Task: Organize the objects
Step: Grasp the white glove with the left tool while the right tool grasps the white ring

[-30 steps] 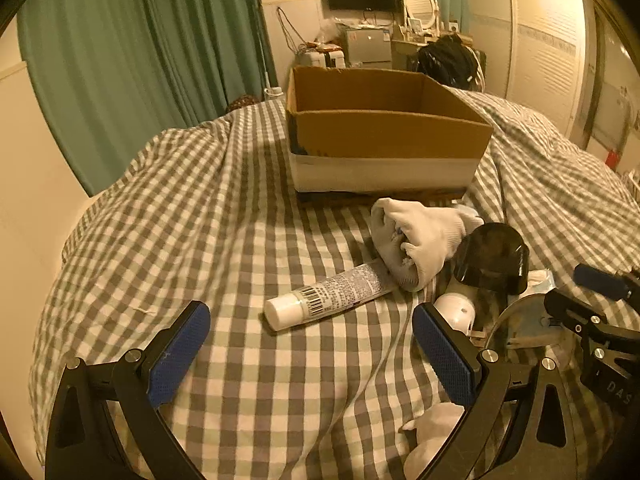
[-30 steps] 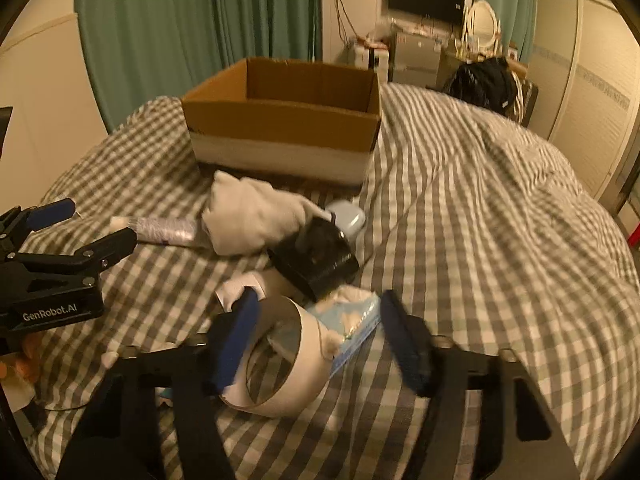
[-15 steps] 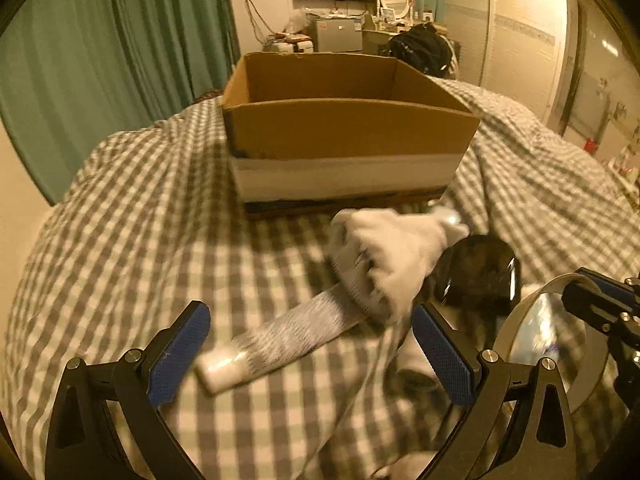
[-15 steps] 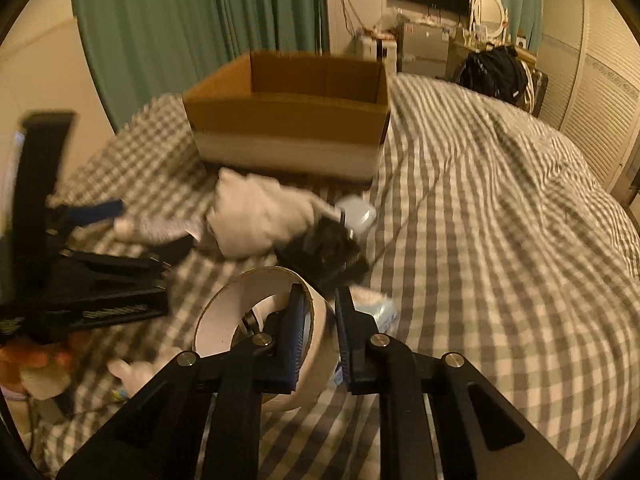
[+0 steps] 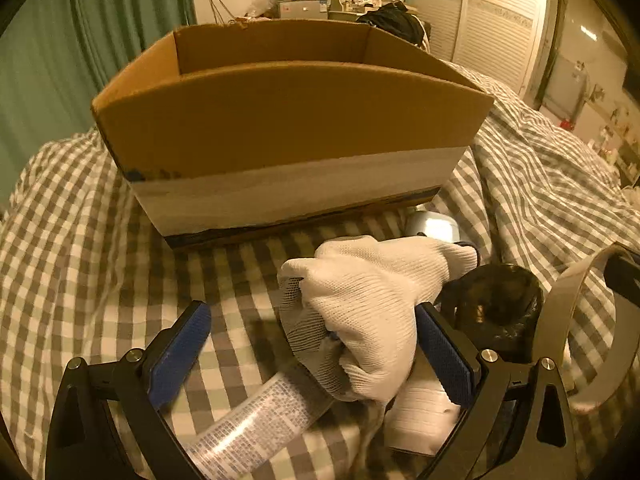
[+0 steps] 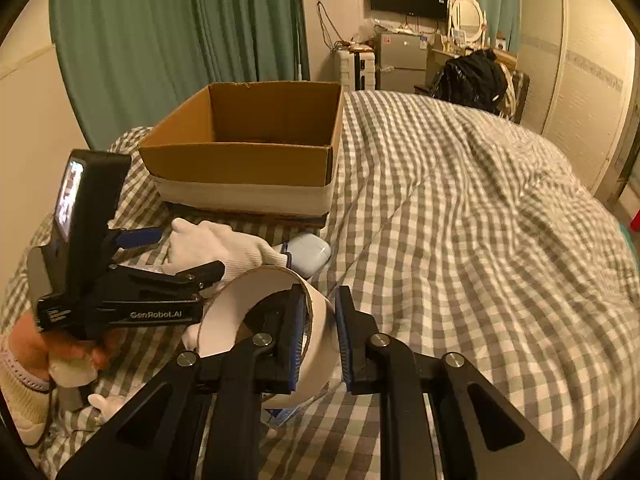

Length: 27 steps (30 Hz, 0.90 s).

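An open cardboard box (image 5: 288, 120) stands on the checked bed; it also shows in the right wrist view (image 6: 244, 152), empty inside. My left gripper (image 5: 312, 352) is open, its jaws around a bundled white knit glove (image 5: 360, 308) with a white tube (image 5: 256, 432) lying beneath. It shows from the side in the right wrist view (image 6: 176, 256). My right gripper (image 6: 318, 344) is shut on the wall of a wide white tape roll (image 6: 256, 308), lifted off the bed. The roll shows at the right edge of the left wrist view (image 5: 580, 320).
A black round object (image 5: 496, 308) lies right of the glove. A pale blue mouse-like item (image 6: 308, 252) lies by the box's near corner. A white bottle (image 5: 424, 412) lies under the left gripper's right finger. The checked bedding (image 6: 460, 220) spreads to the right.
My left gripper moved forward to straddle the white glove. My right gripper closed on the tape roll's wall and lifted it.
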Each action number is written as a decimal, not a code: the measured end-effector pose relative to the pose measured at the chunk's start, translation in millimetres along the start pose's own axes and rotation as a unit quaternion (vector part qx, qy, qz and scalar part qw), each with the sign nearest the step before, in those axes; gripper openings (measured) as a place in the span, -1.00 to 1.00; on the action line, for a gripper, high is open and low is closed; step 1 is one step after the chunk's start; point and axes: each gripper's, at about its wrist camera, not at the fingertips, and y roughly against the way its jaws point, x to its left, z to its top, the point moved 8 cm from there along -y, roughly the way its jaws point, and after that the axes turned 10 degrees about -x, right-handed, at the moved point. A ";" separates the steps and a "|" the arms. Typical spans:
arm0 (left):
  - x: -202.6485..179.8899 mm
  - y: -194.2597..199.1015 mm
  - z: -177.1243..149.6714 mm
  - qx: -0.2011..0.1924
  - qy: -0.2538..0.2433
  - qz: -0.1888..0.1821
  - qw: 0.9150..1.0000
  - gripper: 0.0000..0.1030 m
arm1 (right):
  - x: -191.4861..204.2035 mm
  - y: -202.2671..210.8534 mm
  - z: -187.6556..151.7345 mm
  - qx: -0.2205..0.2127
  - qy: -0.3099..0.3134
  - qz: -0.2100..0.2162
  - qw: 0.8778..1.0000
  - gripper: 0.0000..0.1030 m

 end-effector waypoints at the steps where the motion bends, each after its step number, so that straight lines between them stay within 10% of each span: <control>1: -1.1 -1.2 -1.4 0.002 0.004 -0.008 1.000 0.93 | -1.9 -0.5 -1.0 0.001 -0.002 0.000 1.000 -0.71; 12: -25.4 -5.3 -0.5 0.003 -0.020 -0.052 0.998 0.09 | -2.8 -6.4 -4.2 0.008 -0.004 -0.006 1.000 -0.71; 27: 20.9 90.9 25.4 -0.072 0.007 0.023 0.997 -0.01 | 12.3 34.1 24.5 -0.053 0.030 -0.023 0.998 -0.71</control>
